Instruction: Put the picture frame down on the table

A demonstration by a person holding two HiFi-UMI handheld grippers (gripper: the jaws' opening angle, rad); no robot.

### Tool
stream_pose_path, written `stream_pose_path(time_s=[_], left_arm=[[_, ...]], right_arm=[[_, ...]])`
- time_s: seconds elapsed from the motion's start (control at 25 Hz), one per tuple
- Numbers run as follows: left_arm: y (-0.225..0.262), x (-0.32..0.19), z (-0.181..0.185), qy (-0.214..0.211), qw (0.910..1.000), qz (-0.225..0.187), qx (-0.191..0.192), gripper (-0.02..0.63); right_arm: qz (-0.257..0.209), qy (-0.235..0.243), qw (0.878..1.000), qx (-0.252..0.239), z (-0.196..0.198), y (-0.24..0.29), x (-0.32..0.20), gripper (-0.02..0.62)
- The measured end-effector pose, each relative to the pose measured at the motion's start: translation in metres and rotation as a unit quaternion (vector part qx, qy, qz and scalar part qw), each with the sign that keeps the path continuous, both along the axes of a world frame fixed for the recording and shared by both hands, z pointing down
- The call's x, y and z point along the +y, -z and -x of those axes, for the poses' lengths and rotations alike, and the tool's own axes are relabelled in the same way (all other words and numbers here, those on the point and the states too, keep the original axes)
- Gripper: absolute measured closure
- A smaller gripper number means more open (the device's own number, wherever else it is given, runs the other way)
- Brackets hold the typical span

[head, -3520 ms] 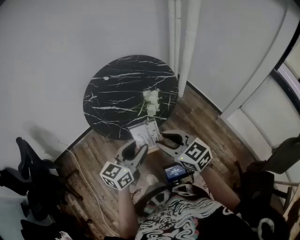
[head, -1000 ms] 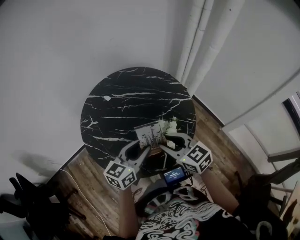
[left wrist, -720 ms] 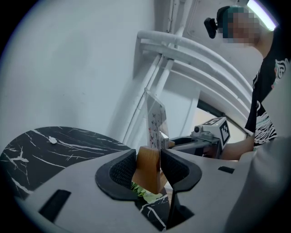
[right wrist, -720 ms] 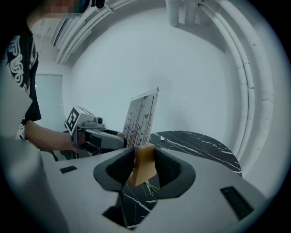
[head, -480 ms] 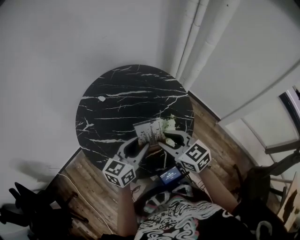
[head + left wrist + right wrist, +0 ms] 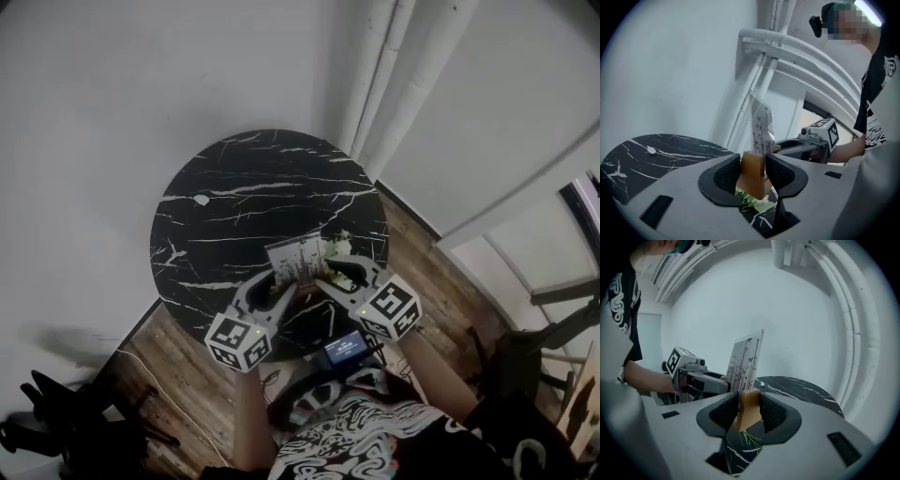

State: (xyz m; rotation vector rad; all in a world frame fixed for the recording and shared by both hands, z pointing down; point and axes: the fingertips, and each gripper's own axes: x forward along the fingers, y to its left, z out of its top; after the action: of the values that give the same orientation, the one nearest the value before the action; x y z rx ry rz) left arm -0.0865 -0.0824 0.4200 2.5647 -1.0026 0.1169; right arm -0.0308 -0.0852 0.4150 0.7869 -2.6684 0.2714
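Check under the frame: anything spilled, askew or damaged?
No damage shows. The picture frame is upright between the left gripper and right gripper. Loose white flowers lie flat on the marble table just beneath it, where it could land. A small white scrap lies farther left.

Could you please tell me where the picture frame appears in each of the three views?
Head view: picture frame just below centre.
Left gripper view: centre, its wooden base clamped between the jaws.
Right gripper view: centre, likewise clamped.
Shared landmark: the black marble table.
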Motion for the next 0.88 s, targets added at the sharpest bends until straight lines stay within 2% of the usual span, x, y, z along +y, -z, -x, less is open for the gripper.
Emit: stream_pose_path(time_s=[0.36,0.88], left_arm=[[-0.016,-0.018,0.008,0.002,0.9998,0.010,-0.015,0.434],[-0.063,-0.045,0.026,0.019,0.9976,0.052,-0.041,0.434]], right_arm=[[0.005,0.019,1.000,0.025,0.010,-0.016,-0.019,0.451],[0.035,0.066,0.995,0.066,0.032,-0.063,-0.049,0.451]])
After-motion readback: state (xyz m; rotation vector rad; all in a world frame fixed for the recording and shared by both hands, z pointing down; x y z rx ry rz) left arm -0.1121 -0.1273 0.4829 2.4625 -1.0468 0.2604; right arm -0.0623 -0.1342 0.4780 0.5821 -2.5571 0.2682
